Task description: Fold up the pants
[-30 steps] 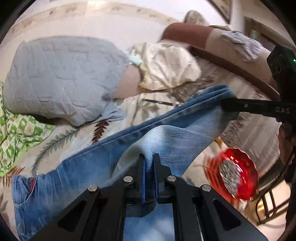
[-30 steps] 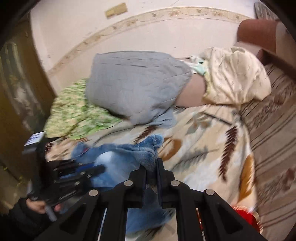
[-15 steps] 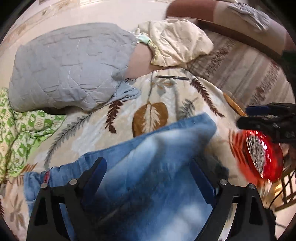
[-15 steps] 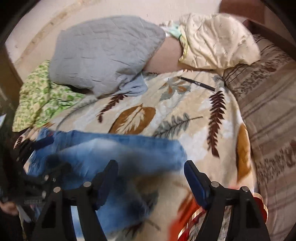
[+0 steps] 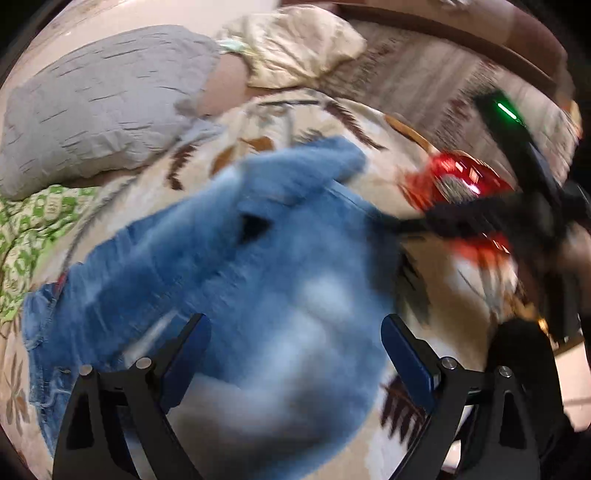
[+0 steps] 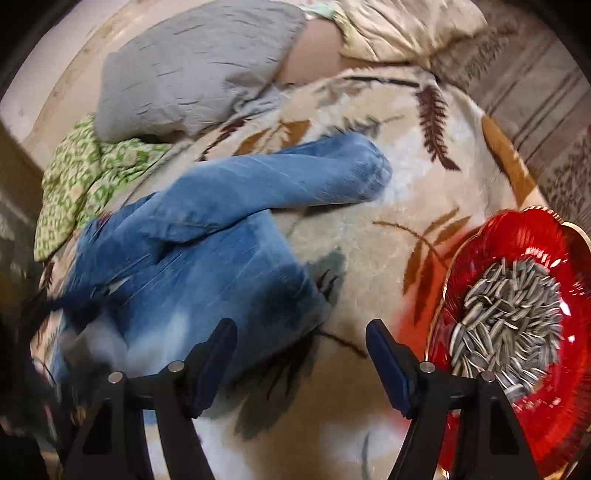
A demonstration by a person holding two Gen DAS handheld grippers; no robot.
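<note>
Left wrist: both my tools, left tool [image 5: 295, 354] and right tool [image 6: 299, 354], have just spread, dropping the jeans [image 6: 207, 236] beside the red dish [image 6: 517, 332]; first fold laid.

Pretty sure I'm in someone's home, a bedroom or living room corner. I'm over a leaf-print blanket [image 6: 369, 258] with a grey quilted pillow [image 6: 192, 74], a cream cushion [image 6: 406, 29] and green patterned bedding [image 6: 81, 177] piled by the wall. There's also a red glass dish [image 6: 517, 240] of sunflower seeds [image 6: 509, 317] and a brown sofa back [image 5: 461, 26].
</note>
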